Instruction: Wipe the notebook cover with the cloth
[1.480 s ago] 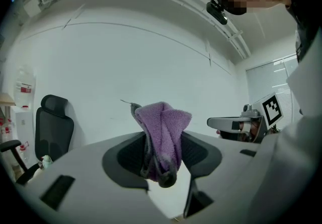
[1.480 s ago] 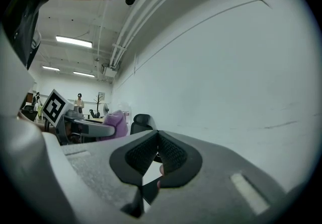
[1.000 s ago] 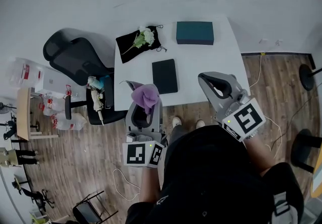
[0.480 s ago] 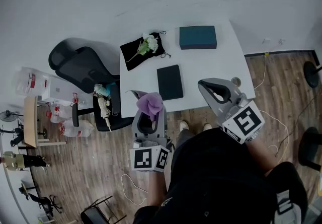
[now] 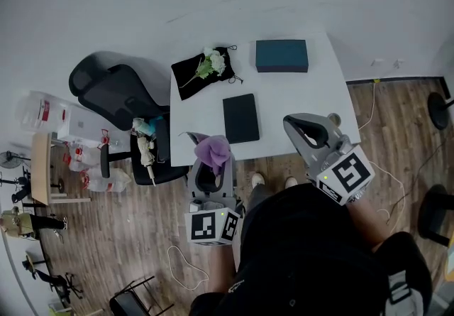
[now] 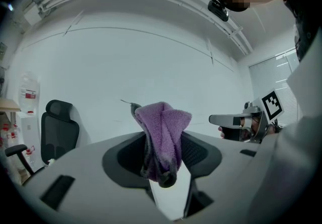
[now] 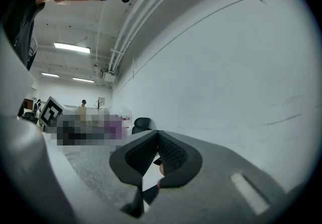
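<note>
Beyond your left tongs point(image 5: 209, 160), clamped on purple terry cloth point(image 5: 213, 145) | black rectangular notebook point(image 5: 241, 118), slightly right | right tongs point(image 5: 292, 123) closed.

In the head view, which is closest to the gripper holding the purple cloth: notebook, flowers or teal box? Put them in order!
1. The notebook, mid-table, just ahead of the left gripper.
2. The flowers, far left.
3. The teal box, far right.
</note>
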Action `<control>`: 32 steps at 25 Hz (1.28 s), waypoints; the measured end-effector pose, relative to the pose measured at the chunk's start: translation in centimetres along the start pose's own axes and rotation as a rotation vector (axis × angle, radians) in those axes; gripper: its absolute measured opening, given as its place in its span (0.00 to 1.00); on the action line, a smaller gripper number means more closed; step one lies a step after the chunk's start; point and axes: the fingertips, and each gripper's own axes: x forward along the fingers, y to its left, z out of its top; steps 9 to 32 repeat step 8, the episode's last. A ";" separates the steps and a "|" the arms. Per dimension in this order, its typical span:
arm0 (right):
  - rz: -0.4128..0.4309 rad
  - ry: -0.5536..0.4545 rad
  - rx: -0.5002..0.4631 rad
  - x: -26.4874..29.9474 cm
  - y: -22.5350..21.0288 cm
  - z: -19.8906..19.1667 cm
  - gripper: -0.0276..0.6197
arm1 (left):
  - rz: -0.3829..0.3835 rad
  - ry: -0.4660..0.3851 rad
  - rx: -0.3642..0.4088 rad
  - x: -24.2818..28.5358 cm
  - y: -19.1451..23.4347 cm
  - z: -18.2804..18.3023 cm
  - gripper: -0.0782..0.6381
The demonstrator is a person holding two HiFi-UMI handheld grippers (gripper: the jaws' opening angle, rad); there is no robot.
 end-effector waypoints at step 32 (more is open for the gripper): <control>0.008 0.012 0.000 0.4 0.5 -0.3 0.05 | 0.016 -0.008 -0.001 -0.2 0.4 -0.1 0.37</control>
